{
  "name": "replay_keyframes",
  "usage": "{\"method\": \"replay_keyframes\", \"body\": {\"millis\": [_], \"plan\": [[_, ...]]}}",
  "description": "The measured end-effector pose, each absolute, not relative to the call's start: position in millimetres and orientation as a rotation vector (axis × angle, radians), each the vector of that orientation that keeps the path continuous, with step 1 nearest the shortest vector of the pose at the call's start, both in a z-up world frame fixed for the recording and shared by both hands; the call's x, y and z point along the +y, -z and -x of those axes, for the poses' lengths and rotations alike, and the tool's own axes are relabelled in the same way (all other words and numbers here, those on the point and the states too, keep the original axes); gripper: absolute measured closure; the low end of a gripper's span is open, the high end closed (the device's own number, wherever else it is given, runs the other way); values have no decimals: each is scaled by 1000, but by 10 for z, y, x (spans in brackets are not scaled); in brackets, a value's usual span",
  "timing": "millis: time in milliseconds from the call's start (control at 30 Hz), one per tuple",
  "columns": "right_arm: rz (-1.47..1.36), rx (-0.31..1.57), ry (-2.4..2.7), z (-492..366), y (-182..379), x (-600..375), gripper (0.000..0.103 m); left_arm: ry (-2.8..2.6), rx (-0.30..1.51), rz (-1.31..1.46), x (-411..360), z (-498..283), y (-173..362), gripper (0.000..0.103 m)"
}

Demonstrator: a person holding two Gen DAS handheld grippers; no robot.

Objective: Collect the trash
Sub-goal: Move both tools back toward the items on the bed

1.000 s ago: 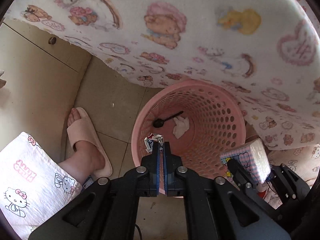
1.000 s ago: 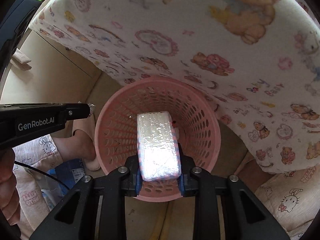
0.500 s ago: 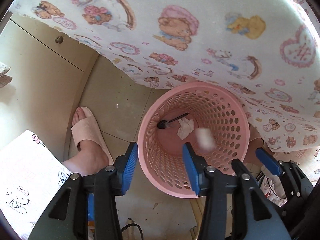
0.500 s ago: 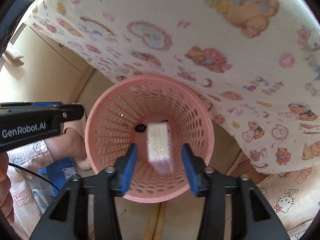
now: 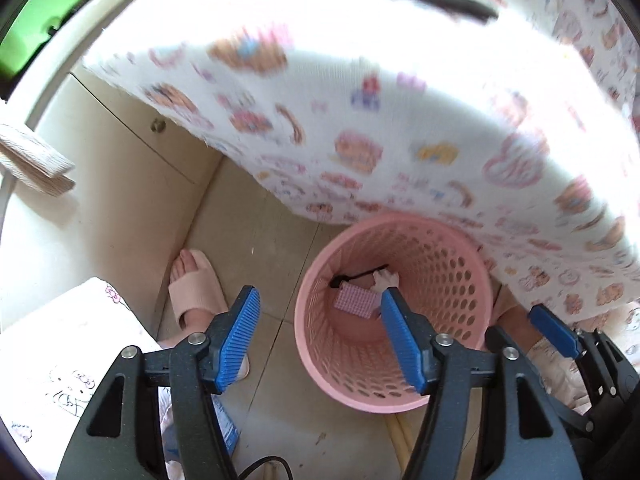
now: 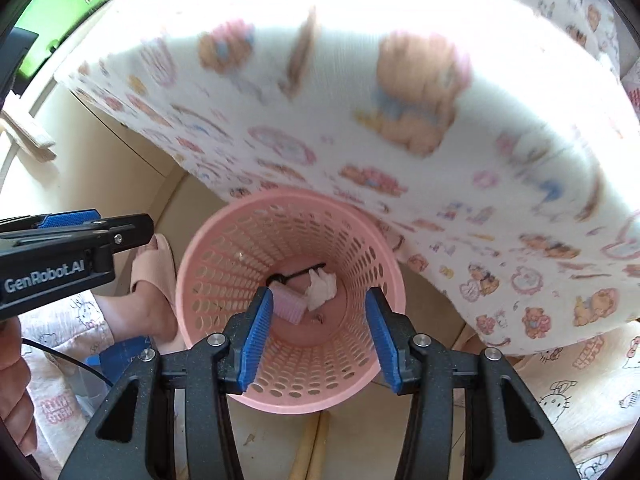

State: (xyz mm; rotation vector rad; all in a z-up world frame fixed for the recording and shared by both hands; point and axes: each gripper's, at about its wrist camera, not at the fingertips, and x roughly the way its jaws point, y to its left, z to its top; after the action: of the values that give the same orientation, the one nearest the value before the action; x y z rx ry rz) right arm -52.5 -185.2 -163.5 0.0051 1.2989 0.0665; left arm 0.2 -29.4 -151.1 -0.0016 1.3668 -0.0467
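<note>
- Beige floor tiles (image 5: 256, 232) run under a bed draped in a cartoon-print blanket (image 5: 400, 120), and the pink perforated basket (image 5: 452, 320) stands on those tiles, its far rim tucked just under the blanket's hanging edge.
- Inside the basket, on its bottom, lie a pink-checked tissue pack (image 6: 289, 305), a crumpled white tissue (image 6: 321, 287) touching it, and a black plastic spoon (image 6: 294, 275) on the far side of both. The pack looks soft and flat and lies on a tilt against the wall nearer the person's slippered foot (image 5: 196, 292).
- Over the basket's near rim hangs the right gripper (image 6: 319, 334), its blue pads apart with nothing between them; the pack sits well below. Its jaws have just been opening.
- Beside the basket, towards the foot, the left gripper (image 5: 320, 340) has its jaws wide apart and empty, and they too have just been opening; one pad overlaps the basket's near rim in the left view.
- Judged from this, the dropping step is finished for both pieces. The next move would be to lift both tools away from the basket and go looking for more rubbish; none is visible on the floor around the basket, and the blanket's top is too blurred to tell.
</note>
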Motion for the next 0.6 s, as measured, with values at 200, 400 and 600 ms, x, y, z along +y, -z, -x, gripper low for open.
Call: {"method": "replay_keyframes", "body": {"millis": [200,400,600], "plan": [[-21,1196,-84,590,1251,-1873,52,9,1215,-25,-262,92,1168,34],[-35,1104,-107,651,928,-1893,51,0,1072,-50,-242,139,792,34],[0,1014,-115,623,588,-1964,51,32,1026,-28,-209,129,495,34]]}}
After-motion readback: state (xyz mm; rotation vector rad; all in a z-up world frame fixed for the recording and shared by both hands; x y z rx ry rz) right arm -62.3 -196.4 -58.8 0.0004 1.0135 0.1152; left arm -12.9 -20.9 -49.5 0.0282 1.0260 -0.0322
